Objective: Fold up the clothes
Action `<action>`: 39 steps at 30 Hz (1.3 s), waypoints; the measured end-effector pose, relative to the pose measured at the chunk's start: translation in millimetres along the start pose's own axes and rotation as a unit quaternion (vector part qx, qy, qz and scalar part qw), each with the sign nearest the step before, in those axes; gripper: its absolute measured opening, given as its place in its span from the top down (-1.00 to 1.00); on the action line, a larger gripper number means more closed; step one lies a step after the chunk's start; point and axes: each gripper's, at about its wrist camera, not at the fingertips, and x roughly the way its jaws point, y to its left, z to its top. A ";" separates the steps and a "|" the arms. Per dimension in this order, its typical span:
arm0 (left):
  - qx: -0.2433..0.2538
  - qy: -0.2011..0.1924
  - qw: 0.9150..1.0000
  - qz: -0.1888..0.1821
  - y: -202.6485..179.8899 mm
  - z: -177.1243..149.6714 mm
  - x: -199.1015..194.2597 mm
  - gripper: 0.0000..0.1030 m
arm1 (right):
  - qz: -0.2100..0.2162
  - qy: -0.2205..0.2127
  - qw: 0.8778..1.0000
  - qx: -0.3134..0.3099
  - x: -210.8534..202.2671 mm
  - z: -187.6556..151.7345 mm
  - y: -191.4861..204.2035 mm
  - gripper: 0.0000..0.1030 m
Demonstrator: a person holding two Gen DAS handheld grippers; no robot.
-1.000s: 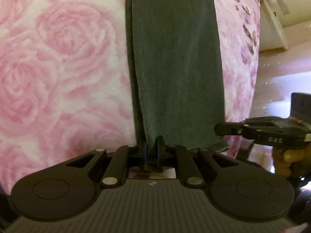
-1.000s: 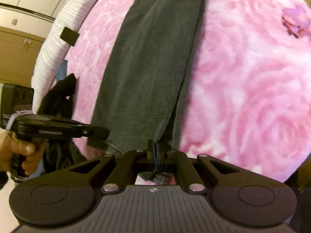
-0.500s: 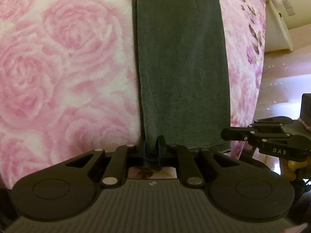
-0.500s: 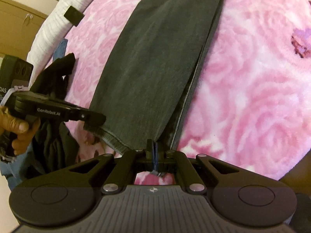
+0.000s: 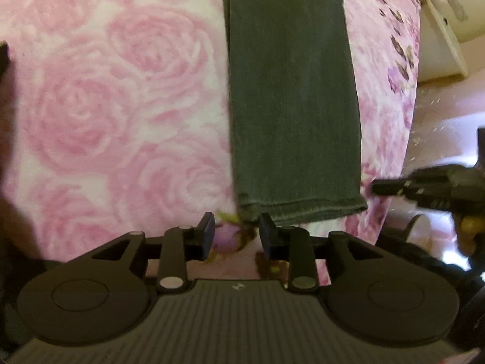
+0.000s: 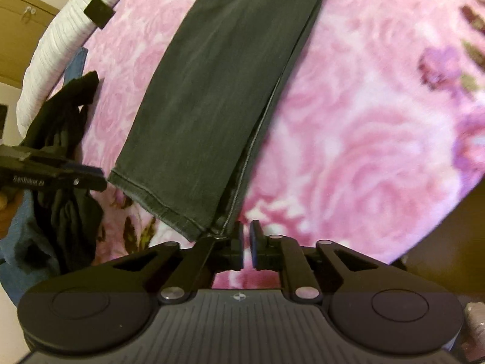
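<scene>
Rose-print blanket [image 5: 127, 115] carries dark grey jeans [image 5: 291, 97] laid lengthwise at frame centre, left gripper [image 5: 236, 232] and right gripper [image 6: 246, 236] both unclenched and empty, cross-folds apparently remaining.

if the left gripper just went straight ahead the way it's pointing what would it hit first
Most likely the hem of the dark grey trouser leg. The left gripper, jaws open, points at its near left corner lying flat on the pink rose blanket. Depth is unclear, so it might meet the blanket first.
</scene>
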 end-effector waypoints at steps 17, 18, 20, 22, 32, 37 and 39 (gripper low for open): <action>0.120 -0.099 0.981 0.113 -85.4 -22.5 -69.7 -0.55 | -0.144 -0.127 0.967 -0.165 -117.6 51.5 73.5 -0.71; 0.137 -0.104 0.977 0.123 -88.2 -26.7 -70.4 -0.59 | -0.149 -0.128 0.963 -0.182 -115.1 46.5 77.2 -0.71; 0.183 -0.122 0.965 0.142 -94.5 -37.4 -70.5 -0.69 | -0.159 -0.129 0.955 -0.216 -109.9 36.3 84.5 -0.71; 0.227 -0.131 0.952 0.159 -100.3 -47.7 -66.8 -0.72 | -0.157 -0.113 0.944 -0.268 -97.8 21.1 89.4 -0.67; 0.370 -0.120 0.898 0.205 -110.4 -93.9 -7.0 -0.72 | -0.146 -0.051 0.828 -0.540 14.7 -77.2 117.8 -0.03; 0.379 -0.134 0.893 0.203 -97.6 -95.8 14.9 -0.73 | -0.191 -0.061 0.757 -0.621 68.6 -110.2 124.9 0.00; 0.407 -0.136 0.880 0.206 -95.8 -99.3 23.8 -0.73 | -0.207 -0.078 0.733 -0.643 81.3 -114.9 123.0 -0.05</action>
